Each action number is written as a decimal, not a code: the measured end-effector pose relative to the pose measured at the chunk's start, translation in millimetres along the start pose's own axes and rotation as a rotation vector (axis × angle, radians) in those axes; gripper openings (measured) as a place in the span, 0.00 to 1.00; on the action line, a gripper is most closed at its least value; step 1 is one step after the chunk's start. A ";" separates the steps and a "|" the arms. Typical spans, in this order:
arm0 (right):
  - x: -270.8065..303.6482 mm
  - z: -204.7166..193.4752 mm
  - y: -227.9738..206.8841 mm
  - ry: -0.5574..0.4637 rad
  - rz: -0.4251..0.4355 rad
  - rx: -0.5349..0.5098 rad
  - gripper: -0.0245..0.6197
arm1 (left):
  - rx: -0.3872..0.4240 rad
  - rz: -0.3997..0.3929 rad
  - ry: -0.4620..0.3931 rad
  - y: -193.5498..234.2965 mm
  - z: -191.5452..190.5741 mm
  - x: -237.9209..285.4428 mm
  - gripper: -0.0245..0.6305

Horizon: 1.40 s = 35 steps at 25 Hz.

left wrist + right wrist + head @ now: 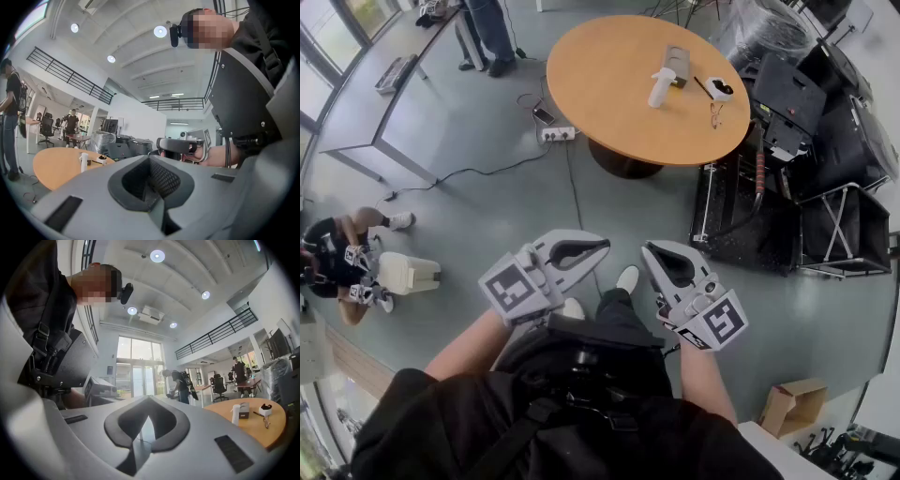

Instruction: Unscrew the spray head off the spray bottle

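Note:
The white spray bottle [661, 86] stands upright with its spray head on, on a round wooden table [609, 84] far ahead of me. It shows small in the left gripper view [84, 162] and in the right gripper view [236, 413]. My left gripper [602, 246] and right gripper [649, 249] are held level in front of my body, side by side, well short of the table. Both are shut with nothing between the jaws, as the left gripper [151, 157] and the right gripper [149, 398] show in their own views.
A small box [677, 66] and a white dish [720, 89] share the table. A power strip [558, 134] and cables lie on the floor before it. Black cases [797, 103] crowd the right side. A cardboard box [792, 405] sits near right. People stand and crouch at left.

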State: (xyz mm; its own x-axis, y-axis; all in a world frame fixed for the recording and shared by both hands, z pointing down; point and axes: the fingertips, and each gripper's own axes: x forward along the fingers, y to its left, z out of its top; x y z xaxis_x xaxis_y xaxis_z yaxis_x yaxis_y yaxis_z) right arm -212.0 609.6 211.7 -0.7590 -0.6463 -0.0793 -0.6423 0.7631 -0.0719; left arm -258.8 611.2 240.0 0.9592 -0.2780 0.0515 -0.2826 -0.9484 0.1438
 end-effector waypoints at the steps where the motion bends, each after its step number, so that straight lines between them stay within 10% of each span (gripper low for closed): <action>1: -0.4 0.4 -5.4 0.001 0.004 0.001 0.04 | -0.003 -0.004 -0.005 1.8 1.8 5.0 0.04; 35: -31.5 11.0 -300.2 0.024 0.250 0.027 0.04 | 0.011 0.134 0.022 130.0 34.0 293.4 0.04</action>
State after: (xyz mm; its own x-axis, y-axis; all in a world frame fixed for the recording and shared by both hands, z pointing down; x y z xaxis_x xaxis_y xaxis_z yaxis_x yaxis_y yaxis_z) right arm 5.9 400.8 224.9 -0.8965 -0.4367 -0.0744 -0.4311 0.8988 -0.0798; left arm -13.8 401.1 240.1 0.9123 -0.3991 0.0915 -0.4081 -0.9045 0.1237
